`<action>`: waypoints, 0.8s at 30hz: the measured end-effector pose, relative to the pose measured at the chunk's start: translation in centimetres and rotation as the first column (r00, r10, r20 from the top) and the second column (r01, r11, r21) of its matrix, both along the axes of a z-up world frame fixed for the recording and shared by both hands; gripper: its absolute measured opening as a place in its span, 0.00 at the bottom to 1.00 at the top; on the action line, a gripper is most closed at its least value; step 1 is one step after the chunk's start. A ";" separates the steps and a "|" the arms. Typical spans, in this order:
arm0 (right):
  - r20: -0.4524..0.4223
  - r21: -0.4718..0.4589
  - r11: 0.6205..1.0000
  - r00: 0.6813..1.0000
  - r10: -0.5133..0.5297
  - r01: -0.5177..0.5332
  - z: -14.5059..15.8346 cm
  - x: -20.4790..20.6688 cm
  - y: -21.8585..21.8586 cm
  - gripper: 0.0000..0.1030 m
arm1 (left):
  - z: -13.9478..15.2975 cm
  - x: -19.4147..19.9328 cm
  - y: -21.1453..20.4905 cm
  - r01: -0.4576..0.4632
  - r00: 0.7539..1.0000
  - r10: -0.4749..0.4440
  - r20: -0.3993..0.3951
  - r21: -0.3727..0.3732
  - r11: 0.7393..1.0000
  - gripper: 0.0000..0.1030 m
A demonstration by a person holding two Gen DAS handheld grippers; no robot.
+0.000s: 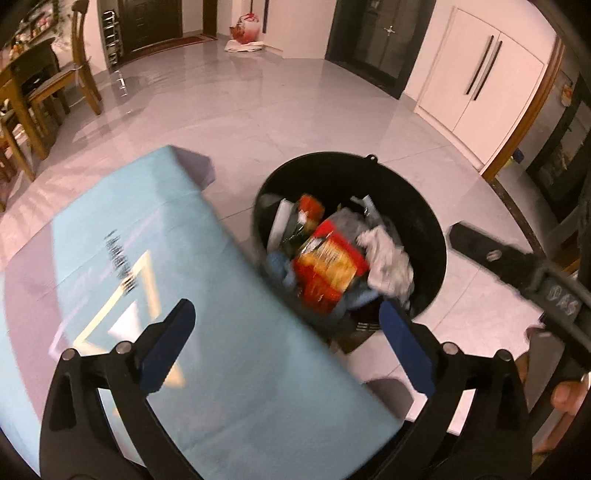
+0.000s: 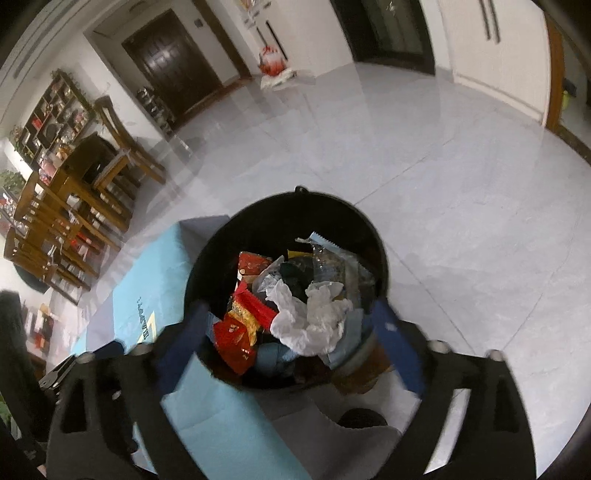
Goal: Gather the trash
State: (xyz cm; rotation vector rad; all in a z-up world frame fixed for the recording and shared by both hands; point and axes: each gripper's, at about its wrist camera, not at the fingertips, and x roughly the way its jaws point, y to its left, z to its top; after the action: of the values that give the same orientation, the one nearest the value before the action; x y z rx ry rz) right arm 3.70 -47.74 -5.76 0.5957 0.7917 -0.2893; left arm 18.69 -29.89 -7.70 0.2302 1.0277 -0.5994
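A black round bin (image 1: 424, 221) (image 2: 229, 240) stands on the floor beside a table under a light blue cloth (image 1: 184, 277) (image 2: 155, 280). Inside lie a red and yellow snack wrapper (image 1: 328, 262) (image 2: 240, 332), crumpled white paper (image 1: 388, 258) (image 2: 314, 317), clear plastic and blue scraps. My left gripper (image 1: 288, 328) is open over the table edge and the bin's near rim, with nothing between its fingers. My right gripper (image 2: 291, 325) hangs open above the bin, its blue pads (image 2: 395, 336) wide apart and holding nothing. The right gripper's finger (image 1: 491, 254) also shows in the left wrist view.
Glossy grey floor tiles (image 2: 443, 184) spread around the bin. Wooden chairs and a dining table (image 2: 74, 206) stand at the left, with shelves behind. White cupboard doors (image 1: 476, 74) and a dark door line the far wall. A red bag (image 1: 245, 27) sits on the floor far off.
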 end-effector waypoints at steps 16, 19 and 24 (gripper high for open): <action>0.082 -0.329 0.939 0.987 0.139 -0.105 11.8 -10.7 11.8 0.97 | 12.5 -10.8 12.2 -0.170 0.962 0.170 0.214 -0.017 0.985 0.97; 0.136 -0.390 0.918 0.980 0.143 -0.079 14.8 -12.6 13.0 0.97 | 14.9 -12.5 13.6 -0.200 0.943 0.205 0.261 -0.044 0.979 0.97; 0.165 -0.424 0.905 0.978 0.126 -0.045 16.1 -14.2 14.1 0.97 | 16.8 -14.6 15.1 -0.206 0.934 0.220 0.281 -0.081 0.975 0.97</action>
State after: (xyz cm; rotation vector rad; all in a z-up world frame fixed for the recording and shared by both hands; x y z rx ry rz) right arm -10.51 -33.66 10.32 0.1770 0.5463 -0.3059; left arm 4.11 -14.81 9.14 0.1536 0.7410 -0.3794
